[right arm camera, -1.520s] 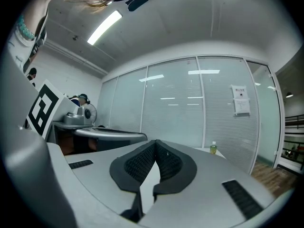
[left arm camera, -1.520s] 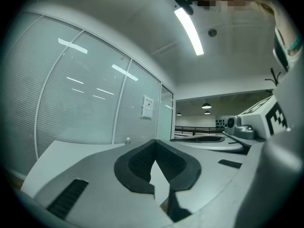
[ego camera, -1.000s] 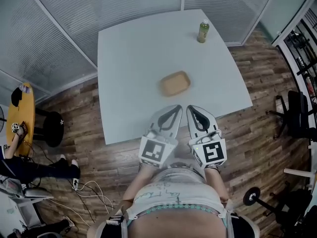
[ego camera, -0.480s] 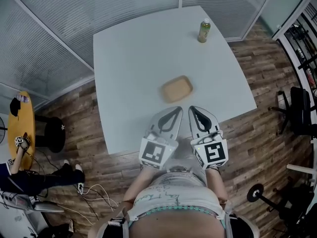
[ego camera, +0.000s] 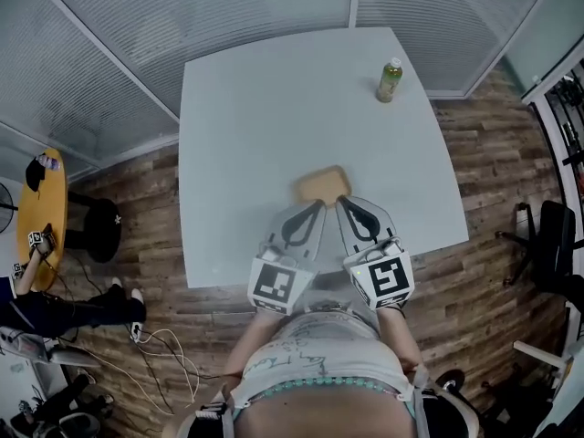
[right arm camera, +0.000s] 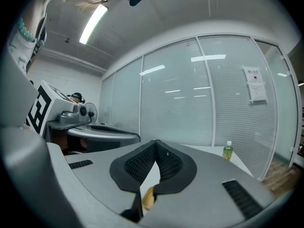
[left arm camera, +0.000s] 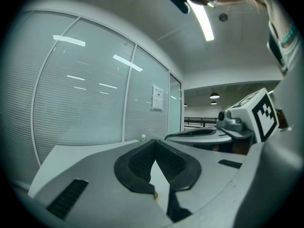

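A small tan tray (ego camera: 321,183) lies near the front of a white square table (ego camera: 237,126). My left gripper (ego camera: 315,207) and right gripper (ego camera: 344,203) are held side by side above the table's front edge, tips just short of the tray's near rim. Both are shut with nothing between the jaws. In the left gripper view the left gripper (left arm camera: 154,144) has its tips pressed together, and a sliver of the tray (left arm camera: 155,196) shows under them. The right gripper (right arm camera: 155,143) looks the same, with the tray (right arm camera: 148,196) below it. A green bottle (ego camera: 390,79) stands at the far right corner.
Glass walls with blinds (ego camera: 182,16) close off the far side. The green bottle (right arm camera: 228,151) also shows in the right gripper view. On the wood floor at the left are a yellow round table (ego camera: 40,208), a black stool (ego camera: 93,232) and cables (ego camera: 169,349). A black chair (ego camera: 552,245) stands at the right.
Both grippers have moved forward over the table, so their tips now reach the tan tray's near rim. They have stayed shut.
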`<state>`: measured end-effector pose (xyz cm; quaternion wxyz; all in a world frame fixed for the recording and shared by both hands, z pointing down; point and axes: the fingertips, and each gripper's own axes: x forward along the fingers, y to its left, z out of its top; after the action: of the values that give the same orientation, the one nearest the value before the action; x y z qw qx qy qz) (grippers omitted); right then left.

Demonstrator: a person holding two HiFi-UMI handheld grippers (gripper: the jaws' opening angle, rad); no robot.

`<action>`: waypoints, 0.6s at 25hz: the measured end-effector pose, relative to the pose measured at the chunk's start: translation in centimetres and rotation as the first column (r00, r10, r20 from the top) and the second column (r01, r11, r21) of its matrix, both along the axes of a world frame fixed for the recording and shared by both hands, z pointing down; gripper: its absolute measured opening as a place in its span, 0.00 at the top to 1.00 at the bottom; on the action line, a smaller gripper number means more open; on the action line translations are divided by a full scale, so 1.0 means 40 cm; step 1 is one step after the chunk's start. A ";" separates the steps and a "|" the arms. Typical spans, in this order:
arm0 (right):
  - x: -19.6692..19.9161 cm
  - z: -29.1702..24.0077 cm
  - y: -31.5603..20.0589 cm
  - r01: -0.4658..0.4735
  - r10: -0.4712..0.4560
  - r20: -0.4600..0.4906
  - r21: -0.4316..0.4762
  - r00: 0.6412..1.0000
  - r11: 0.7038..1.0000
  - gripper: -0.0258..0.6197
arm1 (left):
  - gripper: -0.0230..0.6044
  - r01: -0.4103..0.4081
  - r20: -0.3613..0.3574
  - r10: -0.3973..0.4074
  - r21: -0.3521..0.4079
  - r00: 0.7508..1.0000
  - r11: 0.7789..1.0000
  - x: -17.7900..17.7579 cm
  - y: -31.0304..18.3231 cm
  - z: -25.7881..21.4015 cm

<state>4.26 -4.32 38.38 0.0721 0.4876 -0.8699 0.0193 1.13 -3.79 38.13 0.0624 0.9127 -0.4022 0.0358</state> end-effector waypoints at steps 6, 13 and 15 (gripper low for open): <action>0.012 -0.001 -0.079 0.080 -0.080 0.008 0.000 0.997 0.997 0.97 | 0.97 0.072 0.013 -0.072 0.015 0.997 0.997 0.018 -0.087 -0.011; 0.050 0.026 -0.129 0.175 -0.175 0.006 -0.037 0.985 0.984 0.97 | 0.97 0.123 0.036 -0.123 0.006 0.992 0.992 0.066 -0.132 0.011; 0.063 0.031 -0.135 0.208 -0.207 0.007 -0.040 0.978 0.977 0.97 | 0.97 0.145 0.042 -0.145 0.005 0.988 0.989 0.075 -0.135 0.019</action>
<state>6.77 -9.73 39.64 0.0826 0.3926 -0.9155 0.0299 4.13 -9.21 38.88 0.0556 0.8801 -0.4689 0.0500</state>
